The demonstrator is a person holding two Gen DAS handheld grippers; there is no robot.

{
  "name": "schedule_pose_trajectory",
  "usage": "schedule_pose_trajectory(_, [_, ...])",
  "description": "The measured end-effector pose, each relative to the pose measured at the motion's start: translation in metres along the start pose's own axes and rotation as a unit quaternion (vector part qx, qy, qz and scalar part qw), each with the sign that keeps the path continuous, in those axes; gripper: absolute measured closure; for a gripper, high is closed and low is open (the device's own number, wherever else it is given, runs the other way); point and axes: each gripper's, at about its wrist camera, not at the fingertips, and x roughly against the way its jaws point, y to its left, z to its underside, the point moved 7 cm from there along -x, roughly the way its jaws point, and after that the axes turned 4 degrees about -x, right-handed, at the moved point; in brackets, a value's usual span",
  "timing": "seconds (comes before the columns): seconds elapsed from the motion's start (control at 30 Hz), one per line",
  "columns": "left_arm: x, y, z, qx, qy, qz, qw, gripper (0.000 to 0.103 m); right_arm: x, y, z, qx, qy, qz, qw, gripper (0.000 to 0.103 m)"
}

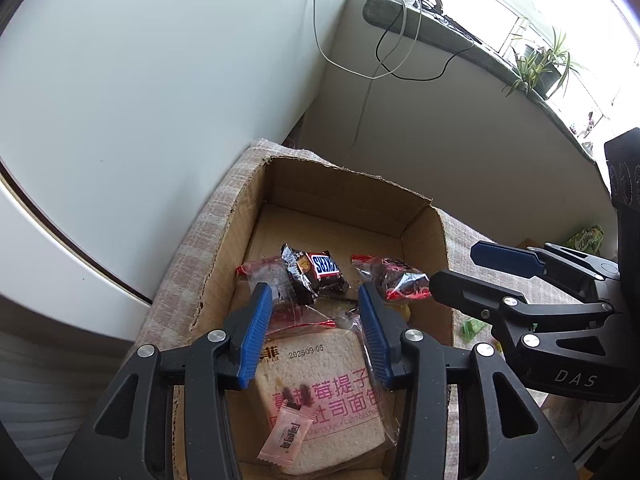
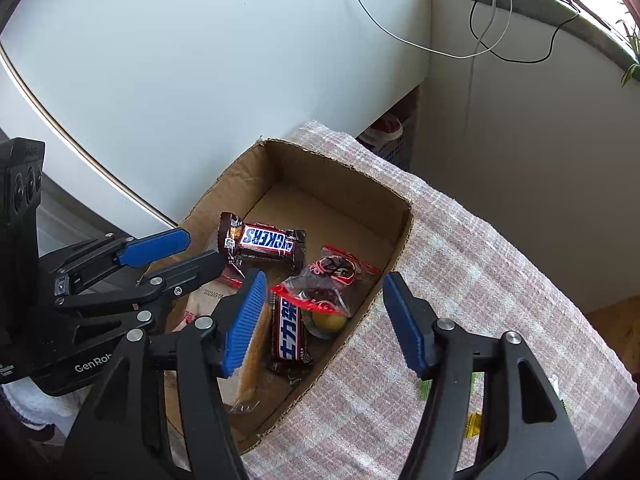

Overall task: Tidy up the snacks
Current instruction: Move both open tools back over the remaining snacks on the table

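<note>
Cardboard box [image 2: 400, 236] is sitting on a worktop covered by a pink checked cloth [image 2: 480, 280], and the snacks are lying inside it. We are hovering the left claw [image 1: 316, 332] above the box, jaws apart and gripping nothing, over a wrapped bread slice [image 1: 320, 396] with a small pink candy packet [image 1: 285, 434] resting on it. We are holding the right claw [image 2: 324, 324] wide open and empty too, its left finger over the box and its right finger over the cloth beside the box wall. A Snickers bar [image 2: 264, 242] is lying near the middle of the box, a second chocolate bar [image 2: 289, 330] is lying beside the bread, and a clear red-printed bag [image 2: 332, 280] is resting against the right wall. White cables [image 1: 360, 40] are hanging down the wall behind.
</note>
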Motion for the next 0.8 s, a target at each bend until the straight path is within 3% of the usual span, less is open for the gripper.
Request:
schedule_pose_trajectory(0.43, [0.013, -0.021, 0.002, -0.017, -0.011, 0.012, 0.9997, 0.059, 0.049, -0.035, 0.016, -0.018, -0.026, 0.013, 0.999, 0.039])
schedule_pose_trajectory(0.57, [0.016, -0.036, 0.004, -0.026, -0.014, 0.021, 0.9993, 0.059, 0.077, -0.068, 0.03, -0.04, -0.04, 0.032, 0.998, 0.026])
schedule_pose_trajectory(0.8, [0.016, -0.069, 0.01, -0.05, -0.008, 0.04, 0.9979, 0.059, 0.115, -0.127, 0.066, -0.087, -0.045, 0.065, 0.993, 0.018])
